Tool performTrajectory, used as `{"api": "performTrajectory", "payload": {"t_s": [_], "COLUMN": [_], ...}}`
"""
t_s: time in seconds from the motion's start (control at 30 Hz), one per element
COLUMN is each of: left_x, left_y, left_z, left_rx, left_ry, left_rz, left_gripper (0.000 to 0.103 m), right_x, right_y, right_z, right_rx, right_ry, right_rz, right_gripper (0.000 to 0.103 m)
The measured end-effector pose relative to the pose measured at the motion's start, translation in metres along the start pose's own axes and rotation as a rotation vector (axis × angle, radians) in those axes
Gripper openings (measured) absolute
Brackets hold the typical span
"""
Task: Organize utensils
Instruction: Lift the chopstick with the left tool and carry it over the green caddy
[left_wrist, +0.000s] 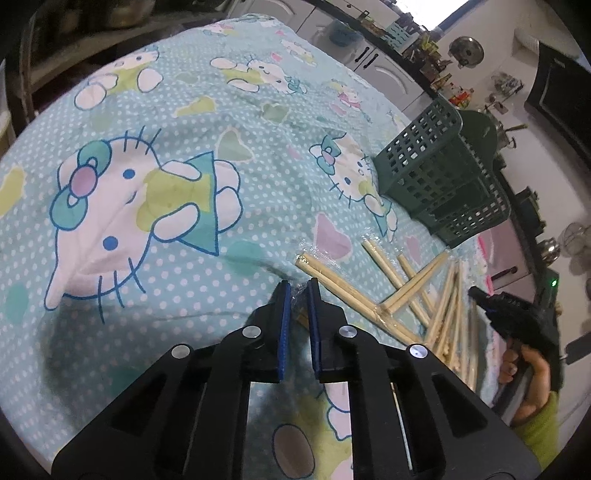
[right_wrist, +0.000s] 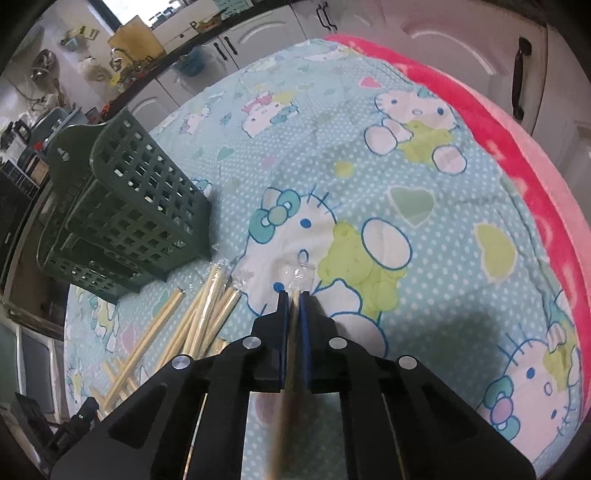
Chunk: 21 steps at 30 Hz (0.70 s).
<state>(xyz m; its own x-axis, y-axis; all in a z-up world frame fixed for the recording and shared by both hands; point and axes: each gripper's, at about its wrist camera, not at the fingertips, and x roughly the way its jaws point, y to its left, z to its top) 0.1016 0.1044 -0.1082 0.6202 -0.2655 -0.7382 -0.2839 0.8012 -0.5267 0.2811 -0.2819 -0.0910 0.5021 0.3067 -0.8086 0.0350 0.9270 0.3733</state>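
Several wooden chopsticks in clear plastic wrap (left_wrist: 406, 291) lie loose on a teal cartoon-cat cloth (left_wrist: 184, 110); they also show in the right wrist view (right_wrist: 199, 317). A dark green slotted utensil basket (left_wrist: 443, 184) lies on its side beyond them, also in the right wrist view (right_wrist: 125, 214). My left gripper (left_wrist: 298, 291) has its jaws a narrow gap apart over the wrap's edge, and nothing clearly shows between them. My right gripper (right_wrist: 294, 295) is shut on a wrapped chopstick (right_wrist: 290, 354) that runs back between the pads. The right gripper also shows in the left wrist view (left_wrist: 480, 295).
A pink blanket (right_wrist: 517, 155) lies under the cloth along the right side. White cabinets (right_wrist: 461, 37) and a cluttered kitchen counter (left_wrist: 436, 62) stand beyond the cloth's far edge.
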Motion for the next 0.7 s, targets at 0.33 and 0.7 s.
{"api": "performTrajectory", "payload": {"t_s": [0.33, 0.7], "left_x": [-0.03, -0.059], "left_y": [-0.022, -0.061], "left_z": [0.01, 0.02], "left_rx": [0.062, 0.179], "left_ry": [-0.087, -0.186], "left_rz": [-0.088, -0.125], "left_gripper": [0.003, 0.002], "right_x": [-0.033, -0.075], "right_y": [0.013, 0.037], "right_z": [0.003, 0.0], "right_rx": [-0.09, -0.199], "right_ry": [-0.102, -0.197], "right_rz": [0.059, 0.117], "right_gripper": [0.005, 0.005]}}
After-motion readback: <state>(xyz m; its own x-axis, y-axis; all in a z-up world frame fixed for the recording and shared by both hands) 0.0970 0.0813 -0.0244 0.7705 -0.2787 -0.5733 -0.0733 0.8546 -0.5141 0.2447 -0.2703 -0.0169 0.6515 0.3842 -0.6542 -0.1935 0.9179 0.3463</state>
